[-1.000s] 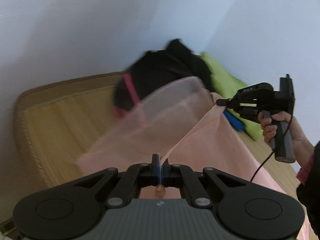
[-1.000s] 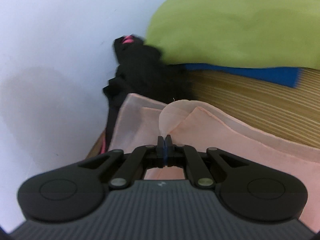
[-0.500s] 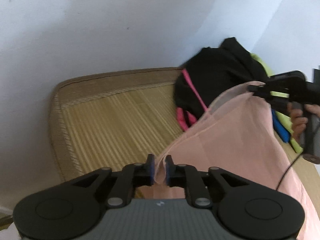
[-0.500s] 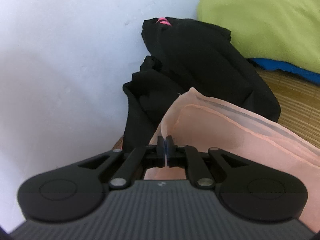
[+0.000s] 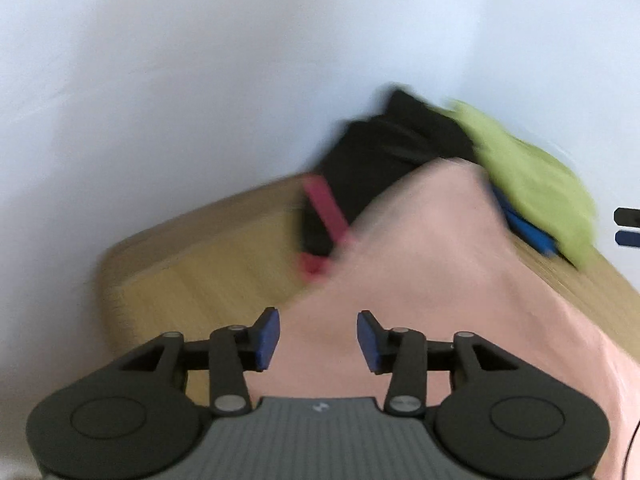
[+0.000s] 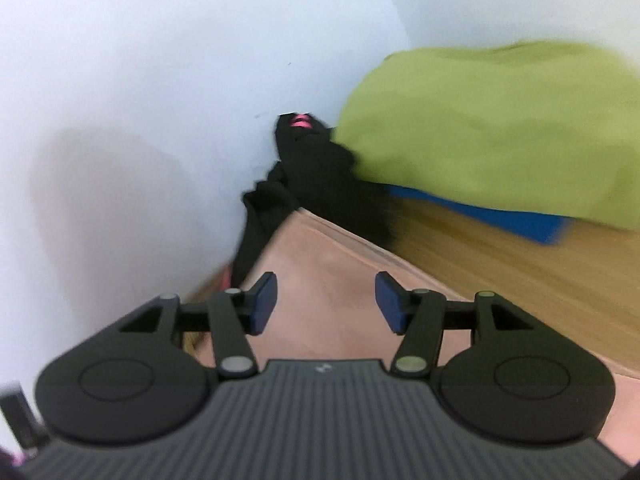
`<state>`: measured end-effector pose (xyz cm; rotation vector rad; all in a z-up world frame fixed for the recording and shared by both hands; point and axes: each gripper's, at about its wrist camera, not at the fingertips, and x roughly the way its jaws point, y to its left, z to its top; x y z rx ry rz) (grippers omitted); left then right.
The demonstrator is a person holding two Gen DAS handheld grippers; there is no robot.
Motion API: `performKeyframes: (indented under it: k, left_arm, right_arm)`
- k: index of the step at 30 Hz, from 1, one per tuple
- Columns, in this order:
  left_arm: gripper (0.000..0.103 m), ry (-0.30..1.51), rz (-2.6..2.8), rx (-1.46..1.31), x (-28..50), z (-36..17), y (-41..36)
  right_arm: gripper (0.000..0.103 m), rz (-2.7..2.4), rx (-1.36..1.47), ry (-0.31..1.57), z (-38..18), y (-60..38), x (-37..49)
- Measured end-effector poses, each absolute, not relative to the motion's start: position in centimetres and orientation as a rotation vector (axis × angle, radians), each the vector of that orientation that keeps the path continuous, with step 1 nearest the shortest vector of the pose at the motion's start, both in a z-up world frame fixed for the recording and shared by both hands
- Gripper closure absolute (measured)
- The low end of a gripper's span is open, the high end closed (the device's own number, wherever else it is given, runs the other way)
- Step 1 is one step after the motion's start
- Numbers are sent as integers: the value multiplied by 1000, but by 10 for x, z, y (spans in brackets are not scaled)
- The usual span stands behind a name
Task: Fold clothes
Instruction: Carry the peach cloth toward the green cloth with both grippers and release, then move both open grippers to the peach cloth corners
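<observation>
I am holding my left gripper point(image 5: 318, 338) and right gripper point(image 6: 326, 304) with jaws spread wide and gripping nothing, both hovering over the pale pink cloth point(image 5: 420, 280), which is lying smooth on the bamboo mat point(image 5: 200, 276). At 12 o'clock black point(image 6: 316, 176), green point(image 6: 500, 132) and blue clothes point(image 6: 500, 220) are piling against the wall

L tool point(image 5: 318, 339) & R tool point(image 6: 326, 303) agape
</observation>
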<state>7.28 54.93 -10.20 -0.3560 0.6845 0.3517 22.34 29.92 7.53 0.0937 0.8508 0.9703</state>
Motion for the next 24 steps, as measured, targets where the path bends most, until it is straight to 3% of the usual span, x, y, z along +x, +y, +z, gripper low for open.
performKeyframes:
  k: [7, 14, 24]
  left_arm:
    - [52, 778, -38, -291, 105, -99, 411]
    - [52, 867, -377, -153, 115, -97, 259]
    - [53, 917, -641, -33, 57, -100, 60]
  right_arm:
    - [46, 655, 24, 844, 95, 79, 160]
    - [45, 220, 332, 965, 56, -143, 72]
    - [45, 300, 605, 1142, -23, -283, -22]
